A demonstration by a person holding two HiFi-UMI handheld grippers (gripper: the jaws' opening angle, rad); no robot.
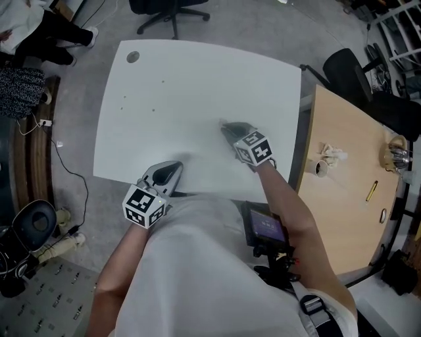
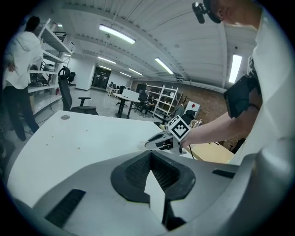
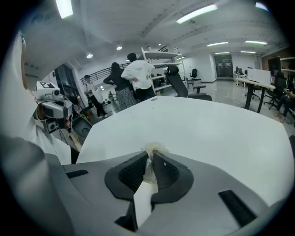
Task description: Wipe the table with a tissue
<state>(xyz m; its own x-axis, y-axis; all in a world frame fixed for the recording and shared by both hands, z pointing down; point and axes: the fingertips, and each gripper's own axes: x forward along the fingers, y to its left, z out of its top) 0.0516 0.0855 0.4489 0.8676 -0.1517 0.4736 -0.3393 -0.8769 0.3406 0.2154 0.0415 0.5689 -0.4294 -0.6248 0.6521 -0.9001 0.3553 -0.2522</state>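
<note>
White worktop (image 1: pixel 197 85), rounded corners, seen from the head view steeply above. We note a few dark specks (image 1: pixel 152 110) towards its left part and a round grey cap (image 1: pixel 133 57) near the far left corner.

Right gripper (image 1: pixel 230 131): out over the middle of the worktop, nose angled down at the surface, marker cube (image 1: pixel 254 146) riding behind it. It shows blurred in the head view. In its own view the jaws are pinched on the tissue (image 3: pixel 153 148): a crumpled pale wad is squeezed between the dark pads, with a small tuft poking out past the tips. The tuft sits low over the white surface; we cannot tell whether it touches.

Left gripper (image 1: pixel 170 172): at the near edge of the worktop, well apart from the right one and close to the person's body. Its own view shows the jaws brought together with nothing between the pads. That view also looks across the surface to the right gripper, which points left.

A wooden worktop (image 1: pixel 348 217) stands just beside the white one on the right. It carries a crumpled scrap (image 1: pixel 332 155) and a yellow pen (image 1: pixel 371 191). An office chair (image 1: pixel 172 10) stands beyond the far edge. In the right gripper view we see people (image 3: pixel 138 76) standing by shelving in the background.
</note>
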